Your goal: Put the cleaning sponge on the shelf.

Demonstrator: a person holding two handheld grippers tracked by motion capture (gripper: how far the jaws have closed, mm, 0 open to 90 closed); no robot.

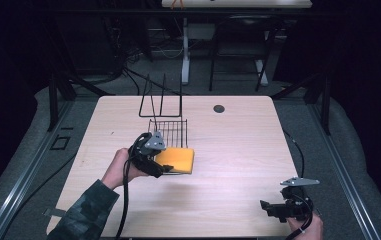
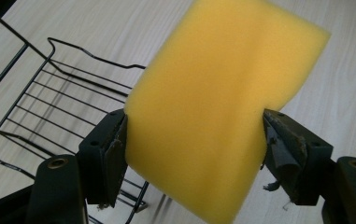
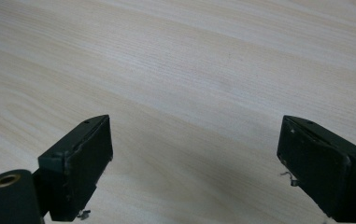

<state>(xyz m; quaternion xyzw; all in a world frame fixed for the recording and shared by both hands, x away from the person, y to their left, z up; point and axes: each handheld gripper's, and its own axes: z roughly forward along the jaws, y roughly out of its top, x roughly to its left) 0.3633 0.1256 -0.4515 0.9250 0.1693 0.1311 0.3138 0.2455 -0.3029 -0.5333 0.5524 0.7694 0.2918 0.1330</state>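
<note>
The left gripper [image 2: 194, 140] is clamped on a yellow sponge [image 2: 213, 102], its two black jaws pressing the sponge's opposite long edges so that the foam stands between them and reaches well past their tips. The sponge is a thick rectangular block of soft, fine-pored foam, plain yellow, with slightly rounded corners. In the high view the left gripper [image 1: 164, 167] holds the sponge [image 1: 178, 160] just above the pale wood-grain table [image 1: 238, 150], right in front of a black wire rack [image 1: 170, 131]. The rack is made of thin bent rods, a flat grid with tall upright loops behind it, and lies just beyond the jaw tips. Well apart, at the table's near right corner, the right gripper [image 3: 194, 158] stands with its jaws wide apart and nothing between them, over bare wood.
</note>
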